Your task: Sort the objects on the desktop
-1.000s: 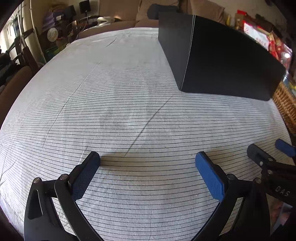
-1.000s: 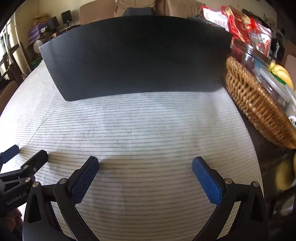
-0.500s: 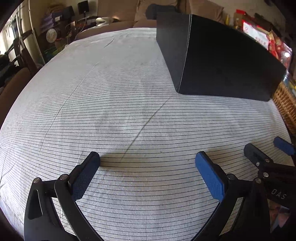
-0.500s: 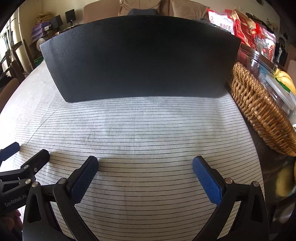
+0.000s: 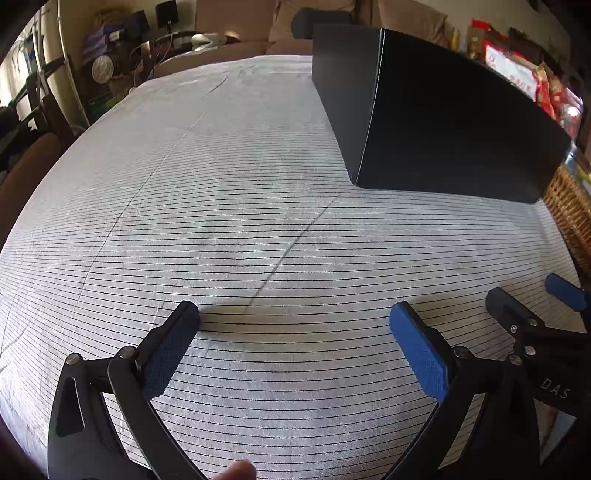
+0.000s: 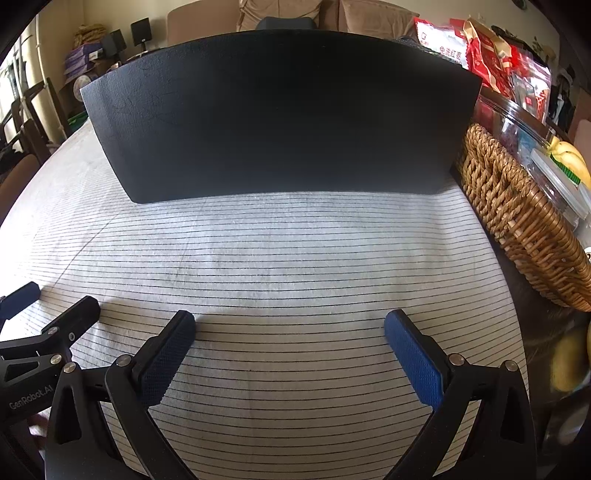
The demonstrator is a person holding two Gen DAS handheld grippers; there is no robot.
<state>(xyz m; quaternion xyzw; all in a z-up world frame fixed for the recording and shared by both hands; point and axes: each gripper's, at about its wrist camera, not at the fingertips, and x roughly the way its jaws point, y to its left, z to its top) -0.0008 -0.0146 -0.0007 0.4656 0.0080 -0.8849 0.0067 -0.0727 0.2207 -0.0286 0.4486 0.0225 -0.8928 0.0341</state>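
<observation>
Both grippers, left [image 5: 294, 338] and right [image 6: 290, 345], hover spread wide and empty over the striped tablecloth [image 5: 240, 206]. Ahead stands a black box [image 6: 280, 114], its inside hidden. Beside it, a wicker basket [image 6: 524, 221] holds clear tubs and yellow fruit.

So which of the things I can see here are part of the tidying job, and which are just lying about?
Part of the job:
- black box standing on the striped tablecloth
- left gripper, open, holding nothing
- right gripper, open, holding nothing

Just lying about:
- wicker basket
- red snack packets
- sofa
</observation>
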